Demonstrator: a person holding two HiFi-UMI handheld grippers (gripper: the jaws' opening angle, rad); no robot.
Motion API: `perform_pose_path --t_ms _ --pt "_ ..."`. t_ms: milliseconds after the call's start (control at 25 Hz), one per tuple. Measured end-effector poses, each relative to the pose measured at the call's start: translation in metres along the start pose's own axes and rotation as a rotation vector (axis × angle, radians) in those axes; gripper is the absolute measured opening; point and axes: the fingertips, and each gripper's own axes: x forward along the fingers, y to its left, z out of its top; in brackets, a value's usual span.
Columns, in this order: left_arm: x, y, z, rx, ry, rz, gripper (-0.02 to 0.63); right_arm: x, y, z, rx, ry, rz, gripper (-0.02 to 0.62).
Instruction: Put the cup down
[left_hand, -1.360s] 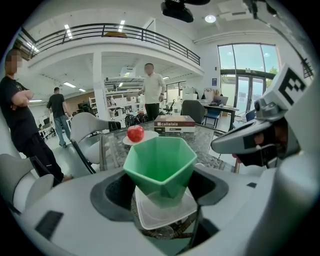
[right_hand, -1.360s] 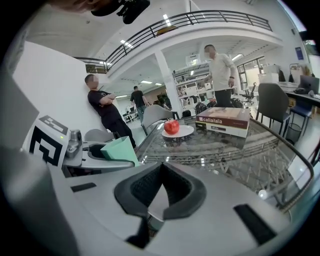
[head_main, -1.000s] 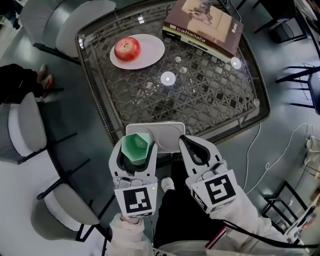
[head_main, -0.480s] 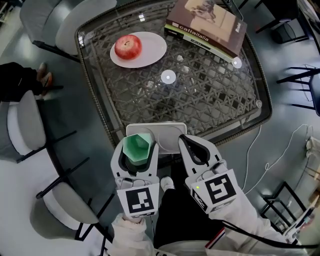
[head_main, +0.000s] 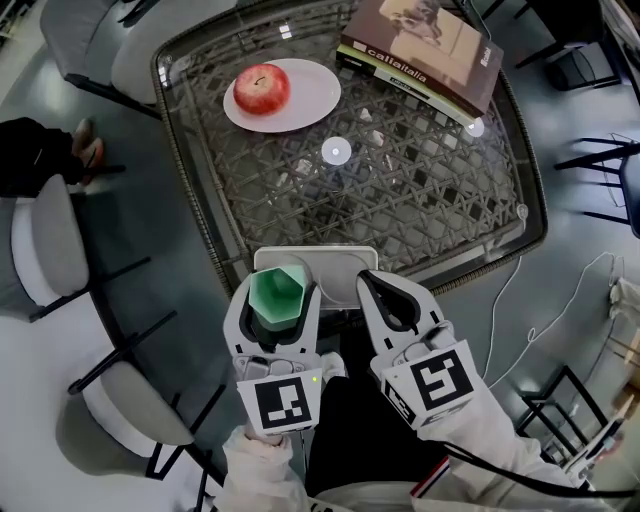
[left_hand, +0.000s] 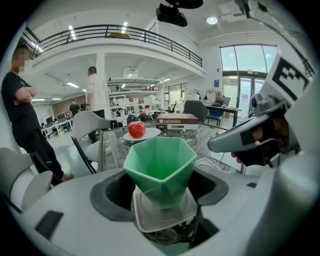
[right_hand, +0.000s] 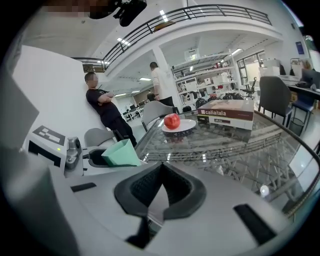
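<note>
The green faceted plastic cup's (head_main: 275, 295) lower half is lost between the left tool's (head_main: 278, 285) jaws — whether its base touches the white square tray (head_main: 338, 262) beneath cannot be told. The left tool and right tool (head_main: 368, 280) cover that tray's near edge. The stacked books (head_main: 420, 45) on the glass-topped wicker worktop (head_main: 400, 190) run off the head view's top edge.
</note>
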Motion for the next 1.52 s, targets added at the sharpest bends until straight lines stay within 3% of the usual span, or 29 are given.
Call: perform_pose_path --t_ms 200,720,1000,1280,1520 --pt "0.001 -0.004 -0.003 0.045 -0.002 -0.003 0.330 0.000 -0.001 -0.002 0.004 0.005 -0.001 0.005" --pt "0.003 -0.005 -0.018 -0.067 0.024 0.022 0.333 -0.003 -0.002 -0.006 0.014 0.012 -0.001 0.005" --pt "-0.007 -0.006 -0.020 -0.027 0.047 0.021 0.334 -0.014 -0.002 -0.002 0.004 -0.006 -0.018 0.005" --pt "-0.049 -0.010 -0.011 0.009 0.047 0.029 0.334 -0.054 0.019 0.007 -0.006 -0.052 -0.047 0.005" --pt "-0.111 -0.008 0.016 0.037 -0.012 0.030 0.334 -0.104 0.050 0.028 -0.012 -0.135 -0.062 0.005"
